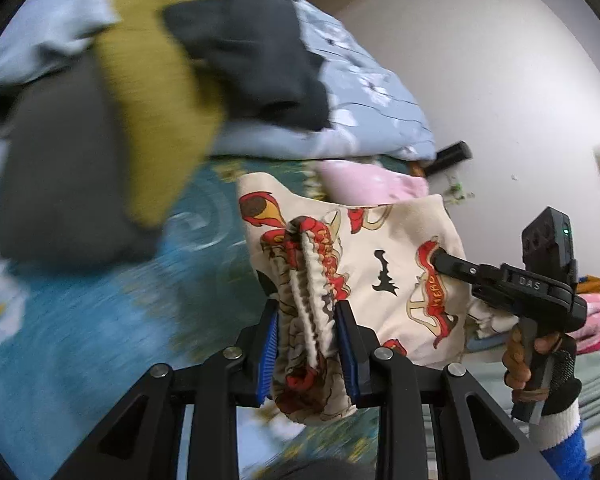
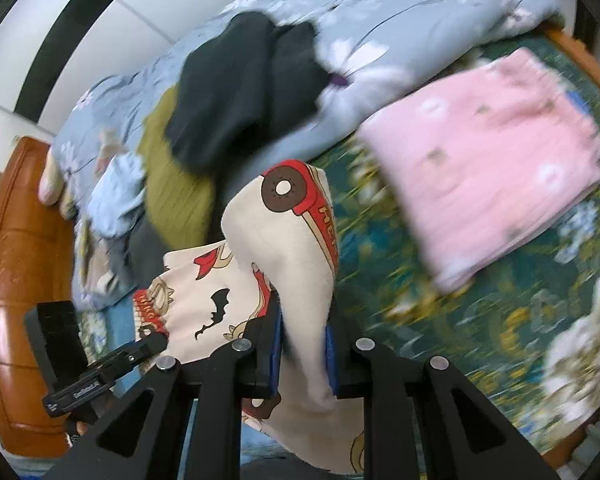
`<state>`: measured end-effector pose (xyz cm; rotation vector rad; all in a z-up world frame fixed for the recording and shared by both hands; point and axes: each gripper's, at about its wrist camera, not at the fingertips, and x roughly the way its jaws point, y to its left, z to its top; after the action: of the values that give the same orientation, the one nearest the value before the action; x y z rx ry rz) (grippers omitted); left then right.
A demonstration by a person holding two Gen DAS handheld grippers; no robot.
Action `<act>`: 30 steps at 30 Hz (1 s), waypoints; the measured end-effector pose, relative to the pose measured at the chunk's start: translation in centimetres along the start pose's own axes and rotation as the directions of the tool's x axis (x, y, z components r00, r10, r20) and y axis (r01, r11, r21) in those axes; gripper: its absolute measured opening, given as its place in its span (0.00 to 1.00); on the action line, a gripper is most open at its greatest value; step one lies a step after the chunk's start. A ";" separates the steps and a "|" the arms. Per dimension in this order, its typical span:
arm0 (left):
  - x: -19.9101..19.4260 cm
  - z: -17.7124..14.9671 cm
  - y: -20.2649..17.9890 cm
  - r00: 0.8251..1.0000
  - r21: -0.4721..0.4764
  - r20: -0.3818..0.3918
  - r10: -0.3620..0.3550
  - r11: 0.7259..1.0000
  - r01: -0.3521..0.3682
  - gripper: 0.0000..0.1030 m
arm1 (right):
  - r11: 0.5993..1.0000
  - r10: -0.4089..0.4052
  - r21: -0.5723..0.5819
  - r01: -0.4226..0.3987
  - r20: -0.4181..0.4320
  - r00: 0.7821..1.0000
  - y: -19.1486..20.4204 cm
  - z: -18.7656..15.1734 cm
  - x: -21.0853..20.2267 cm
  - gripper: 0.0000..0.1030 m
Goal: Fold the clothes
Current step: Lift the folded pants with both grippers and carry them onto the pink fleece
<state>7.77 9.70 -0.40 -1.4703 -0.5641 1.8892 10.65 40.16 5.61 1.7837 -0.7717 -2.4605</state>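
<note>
Above the bed [image 2: 480,320], with its teal floral sheet, a cream cotton garment printed with red cartoon cars and black bats [image 1: 384,264] is held up between both tools, clear of the sheet as far as the blurred views let one judge. At its gathered, ruffled waistband the left claw [image 1: 306,344] is clamped tight, the bunched elastic squeezed between its blue-padded fingers [image 1: 346,352]. From the left wrist view the right claw [image 1: 440,258] reaches in from the right side, its black tip pressed onto the printed cloth; the right wrist view shows that same right claw [image 2: 302,354] closed on a thick fold of the cream fabric, which hangs down between its blue pads [image 2: 275,356]. The left claw [image 2: 156,340] appears there at lower left, biting the garment's red-trimmed edge. Toward the far edge of the bed, a folded pink towel-like cloth with pale flowers [image 2: 496,160] lies flat on the sheet. Beyond it a rumpled grey-blue quilt with white flowers [image 2: 400,20] is heaped along the bed's far side, carrying a dark charcoal garment [image 2: 240,96] on top, with a mustard-yellow knitted piece [image 2: 172,184] just beside and partly under that. An orange-brown wooden bed frame [image 2: 20,280] curves round the left edge.
</note>
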 end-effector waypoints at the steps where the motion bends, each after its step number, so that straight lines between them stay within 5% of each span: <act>1: 1.2 0.7 -1.1 1.000 0.008 -0.007 -0.012 1.000 0.012 0.29 | 1.000 -0.016 0.003 0.016 0.003 1.000 -0.9 0.9 -0.5 0.18; 11: 12.0 7.1 -8.9 0.993 0.022 -0.059 -0.103 0.994 0.105 0.29 | 0.988 -0.153 -0.019 0.154 0.021 0.988 -10.0 10.1 -4.2 0.18; 16: 16.2 9.1 -11.2 0.993 0.032 -0.041 -0.107 0.994 0.108 0.29 | 0.987 -0.160 -0.006 0.160 0.044 0.986 -13.6 13.6 -4.7 0.18; 22: 19.9 9.3 -11.6 0.996 0.040 0.029 -0.080 0.996 0.079 0.29 | 0.987 -0.161 0.004 0.162 0.090 0.983 -17.1 16.3 -3.1 0.18; 30: 22.0 7.7 -9.7 0.999 0.007 0.003 -0.041 0.999 0.041 0.30 | 0.984 -0.179 0.019 0.179 0.057 0.982 -19.4 16.5 1.6 0.22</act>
<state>-0.44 32.84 -6.42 -1.4410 -0.5836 1.8603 0.65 63.06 0.45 1.8715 -0.6595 -2.6352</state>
